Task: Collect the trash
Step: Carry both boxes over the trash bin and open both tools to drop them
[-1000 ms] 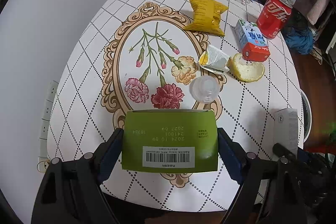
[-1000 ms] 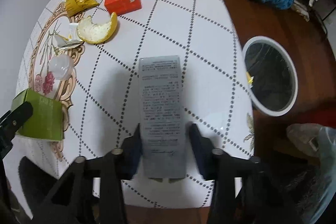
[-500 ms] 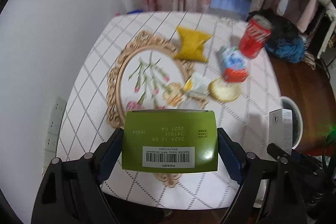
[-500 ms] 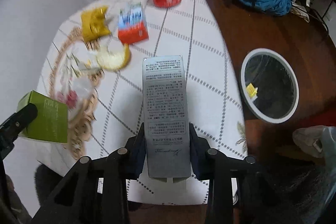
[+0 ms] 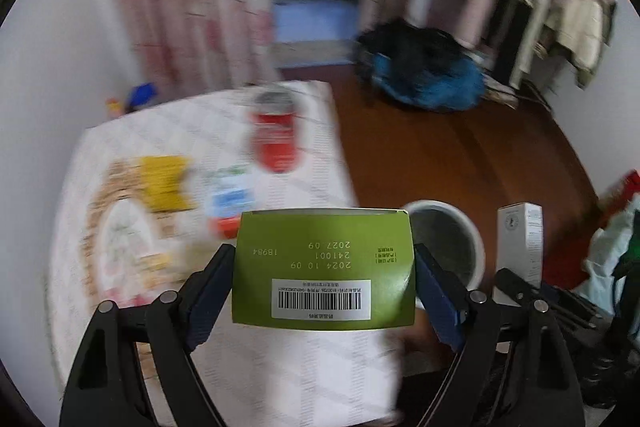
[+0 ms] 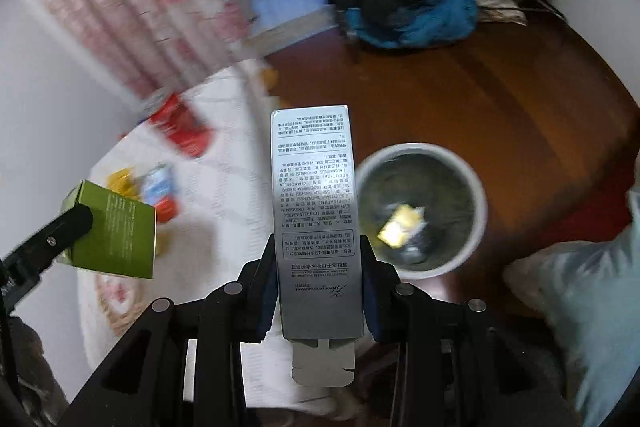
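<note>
My left gripper point(image 5: 324, 275) is shut on a green box point(image 5: 323, 269) with a barcode, held in the air above the table's near right part. My right gripper point(image 6: 318, 263) is shut on a tall silver box point(image 6: 314, 211) printed with small text, raised beside the table edge. The silver box also shows in the left wrist view as a white carton point(image 5: 519, 247); the green box point(image 6: 116, 231) shows at the left of the right wrist view. A white-rimmed trash bin point(image 6: 420, 207) stands on the floor below, holding a yellow scrap point(image 6: 402, 225).
Blurred on the patterned tablecloth point(image 5: 168, 155) are a red soda can point(image 5: 276, 135), a milk carton point(image 5: 230, 199) and a yellow snack bag point(image 5: 166, 181). A blue and black bundle point(image 5: 424, 75) lies on the wooden floor point(image 5: 460, 155). A pale plastic bag point(image 6: 580, 307) sits at the right.
Both grippers have lifted and swung right with their boxes. The table has dropped away to the left and the trash bin now lies close below and ahead.
</note>
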`<act>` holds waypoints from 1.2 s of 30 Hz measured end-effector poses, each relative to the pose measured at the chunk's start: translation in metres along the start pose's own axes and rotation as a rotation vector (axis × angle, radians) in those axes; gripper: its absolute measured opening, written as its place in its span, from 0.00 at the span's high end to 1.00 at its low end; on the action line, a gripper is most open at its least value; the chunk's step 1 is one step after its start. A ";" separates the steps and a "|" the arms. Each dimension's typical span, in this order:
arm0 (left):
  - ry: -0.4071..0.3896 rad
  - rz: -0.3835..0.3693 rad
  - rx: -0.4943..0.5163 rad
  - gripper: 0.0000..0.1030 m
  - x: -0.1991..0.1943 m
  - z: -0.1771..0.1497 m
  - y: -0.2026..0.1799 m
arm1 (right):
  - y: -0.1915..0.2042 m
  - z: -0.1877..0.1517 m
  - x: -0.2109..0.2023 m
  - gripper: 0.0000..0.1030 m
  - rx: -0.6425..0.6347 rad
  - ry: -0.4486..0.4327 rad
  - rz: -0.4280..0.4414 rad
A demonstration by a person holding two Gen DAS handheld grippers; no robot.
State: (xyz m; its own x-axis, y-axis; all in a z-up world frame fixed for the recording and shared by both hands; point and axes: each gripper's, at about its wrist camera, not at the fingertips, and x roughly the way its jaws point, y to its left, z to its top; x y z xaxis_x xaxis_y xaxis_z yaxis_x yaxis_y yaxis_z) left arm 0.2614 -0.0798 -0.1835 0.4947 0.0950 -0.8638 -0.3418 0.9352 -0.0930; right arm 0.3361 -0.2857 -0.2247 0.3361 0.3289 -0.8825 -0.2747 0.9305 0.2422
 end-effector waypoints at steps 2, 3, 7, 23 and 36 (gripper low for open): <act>0.048 -0.060 0.026 0.17 0.031 0.012 -0.033 | -0.035 0.010 0.012 0.64 0.026 0.016 -0.039; 0.067 -0.072 0.034 0.17 0.042 0.016 -0.043 | -0.049 0.014 0.020 0.64 0.036 0.027 -0.055; 0.167 -0.118 0.088 0.17 0.108 0.029 -0.094 | -0.107 0.026 0.065 0.64 0.093 0.107 -0.078; 0.398 -0.180 0.171 0.00 0.230 0.034 -0.180 | -0.215 0.037 0.199 0.54 0.259 0.299 0.002; 0.311 -0.023 0.243 0.00 0.207 0.016 -0.158 | -0.207 0.026 0.192 0.06 0.171 0.307 -0.215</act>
State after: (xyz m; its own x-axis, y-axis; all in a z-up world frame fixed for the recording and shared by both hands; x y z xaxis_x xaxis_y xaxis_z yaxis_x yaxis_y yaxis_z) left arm 0.4308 -0.2021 -0.3400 0.2213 0.0004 -0.9752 -0.1157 0.9929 -0.0258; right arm 0.4805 -0.4107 -0.4340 0.0780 0.0851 -0.9933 -0.0654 0.9946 0.0801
